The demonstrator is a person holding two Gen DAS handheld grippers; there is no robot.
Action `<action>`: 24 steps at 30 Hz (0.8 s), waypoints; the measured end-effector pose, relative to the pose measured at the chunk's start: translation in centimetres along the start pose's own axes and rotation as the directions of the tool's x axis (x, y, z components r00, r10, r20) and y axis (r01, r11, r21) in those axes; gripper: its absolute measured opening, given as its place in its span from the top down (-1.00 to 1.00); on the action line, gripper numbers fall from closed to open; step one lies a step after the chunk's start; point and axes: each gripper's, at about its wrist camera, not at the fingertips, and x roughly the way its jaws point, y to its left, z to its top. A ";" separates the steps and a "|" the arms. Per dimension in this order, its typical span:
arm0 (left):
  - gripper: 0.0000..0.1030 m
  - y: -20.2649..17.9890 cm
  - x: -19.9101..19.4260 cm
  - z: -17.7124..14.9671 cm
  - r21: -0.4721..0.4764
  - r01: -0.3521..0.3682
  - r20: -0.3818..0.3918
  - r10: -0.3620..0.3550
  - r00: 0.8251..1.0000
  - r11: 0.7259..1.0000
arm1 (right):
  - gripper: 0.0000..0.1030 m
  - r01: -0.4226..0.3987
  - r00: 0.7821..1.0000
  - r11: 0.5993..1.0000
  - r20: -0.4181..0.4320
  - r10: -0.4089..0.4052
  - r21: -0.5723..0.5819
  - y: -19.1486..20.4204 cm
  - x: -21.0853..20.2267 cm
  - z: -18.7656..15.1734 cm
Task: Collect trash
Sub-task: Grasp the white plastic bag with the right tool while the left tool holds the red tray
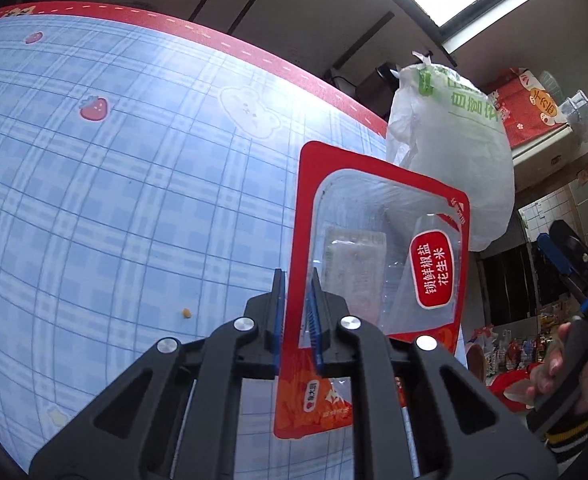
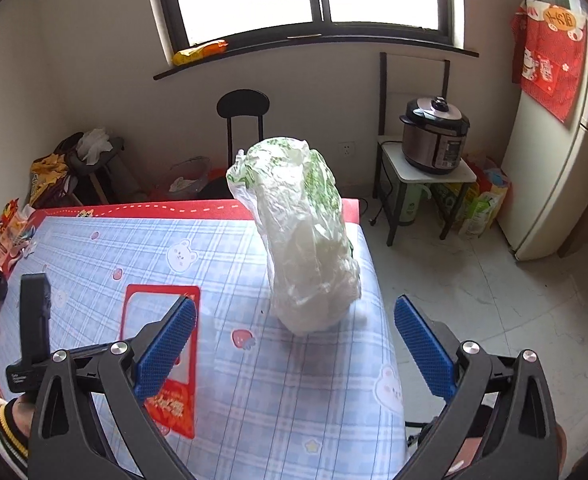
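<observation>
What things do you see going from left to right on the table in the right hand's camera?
Red snack packet → strawberry picture → white plastic bag, standing near the table's right edge.

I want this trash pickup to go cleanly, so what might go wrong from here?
1. The left gripper pinches only one edge of the red snack packet; the flimsy film may slip or fold when lifted.
2. The white plastic bag stands tall near the table's edge; the open right gripper could tip it off.
</observation>
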 end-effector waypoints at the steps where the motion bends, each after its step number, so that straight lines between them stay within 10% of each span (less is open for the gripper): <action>1: 0.72 0.8 -1.0 -0.2 -0.011 -0.005 0.018 0.005 1.000 1.000 | -0.86 0.009 1.000 1.000 0.018 -0.009 -0.013 0.2 0.8 0.5; 9: 0.72 6.5 -8.8 -2.0 -0.101 -0.108 0.127 0.120 0.985 0.989 | -0.57 0.060 0.998 0.997 -0.029 -0.059 0.054 0.4 5.7 1.8; 13: 0.72 9.4 -11.9 -3.4 -0.128 -0.160 0.156 0.179 0.971 0.979 | 0.46 0.043 0.997 0.997 -0.067 -0.039 0.066 0.5 5.2 0.8; 16: 0.72 10.1 -13.8 -4.3 -0.149 -0.175 0.163 0.199 0.966 0.973 | 0.75 0.012 0.999 0.996 -0.040 -0.008 0.085 0.8 3.1 -0.3; 24: 0.71 8.5 -16.7 -6.9 -0.133 -0.167 0.186 0.190 0.964 0.977 | 0.79 -0.113 0.991 0.962 0.094 0.092 0.248 0.4 -6.1 -4.9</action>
